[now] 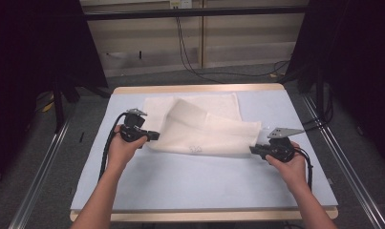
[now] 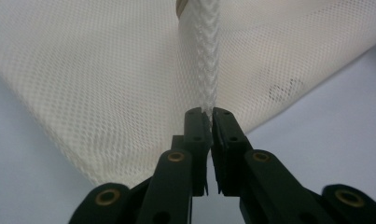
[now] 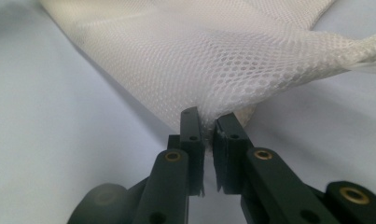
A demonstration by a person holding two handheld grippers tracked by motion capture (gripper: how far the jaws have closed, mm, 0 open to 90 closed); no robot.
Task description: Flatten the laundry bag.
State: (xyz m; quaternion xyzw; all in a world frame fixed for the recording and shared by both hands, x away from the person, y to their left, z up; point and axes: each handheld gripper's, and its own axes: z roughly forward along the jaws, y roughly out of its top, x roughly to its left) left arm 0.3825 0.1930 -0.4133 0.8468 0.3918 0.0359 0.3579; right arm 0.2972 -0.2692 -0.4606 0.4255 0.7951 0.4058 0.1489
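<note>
High view: white mesh cloth (image 1: 199,126) lies on a pale blue table cover (image 1: 199,183), in the far half of the surface, toward 12 o'clock from table centre. Cloth is roughly rectangular and partly folded over itself; one layer is lifted, running as a raised ridge from the upper middle toward the near right corner. Faint dark marking near its near edge. Wood table edge (image 1: 199,88) shows at the far side.

Left gripper (image 1: 154,136) sits at 9 o'clock of the cloth, held in the left hand (image 1: 121,150), jaws pointing right into the cloth's left edge. Right gripper (image 1: 253,150) sits at about 4 o'clock of the cloth, held in the right hand (image 1: 288,164), grey three-cornered plate on top, jaws pointing left at the near right corner.

Left gripper view: black jaws together, clamped on a bunched, rope-like pleat of the mesh (image 2: 206,70) that rises straight toward 12 o'clock. Fine diamond weave, semi-sheer, cream-white. Fabric spreads flat to 10 and 2 o'clock.

Right gripper view: black jaws pinched on the mesh corner (image 3: 209,114). Coarser hexagonal holes are visible close up. Fabric tents up from the pinch toward 12 o'clock; a rolled hem edge runs out at 2 o'clock. Brass-coloured pivot rivets on both sets of jaw links.
</note>
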